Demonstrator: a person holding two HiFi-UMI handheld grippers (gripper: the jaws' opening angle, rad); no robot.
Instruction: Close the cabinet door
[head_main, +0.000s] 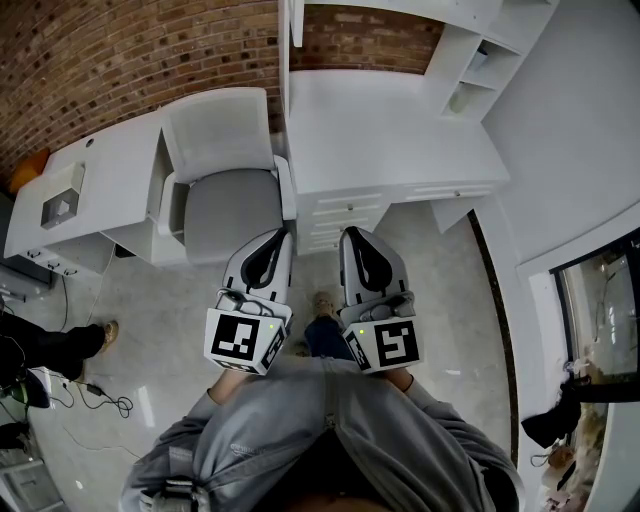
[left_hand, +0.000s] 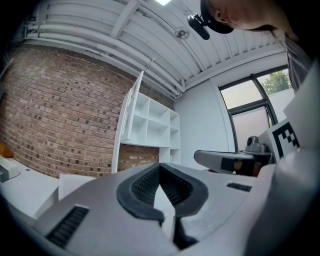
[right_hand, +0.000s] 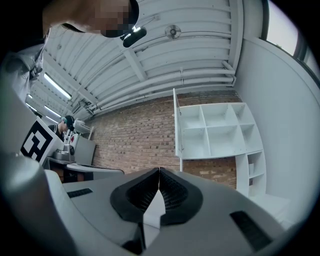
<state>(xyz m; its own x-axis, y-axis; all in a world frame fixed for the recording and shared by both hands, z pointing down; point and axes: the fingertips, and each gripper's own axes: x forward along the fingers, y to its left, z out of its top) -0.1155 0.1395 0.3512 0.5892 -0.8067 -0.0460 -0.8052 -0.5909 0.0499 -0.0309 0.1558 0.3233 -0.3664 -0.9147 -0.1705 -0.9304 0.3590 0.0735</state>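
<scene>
Left gripper (left_hand: 160, 167) and right gripper (right_hand: 159, 171) fingers together, empty; open cabinet door (right_hand: 176, 131) in their views, floor (head_main: 440, 300) only overhead.

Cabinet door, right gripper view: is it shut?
No, the door stands swung out, edge-on at the left of the shelves, whose compartments are exposed.

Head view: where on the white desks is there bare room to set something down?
The right desk is bare from the chair to the corner shelves. The left desk is free between the grey box and the chair. The floor at the left is crowded with cables.
</scene>
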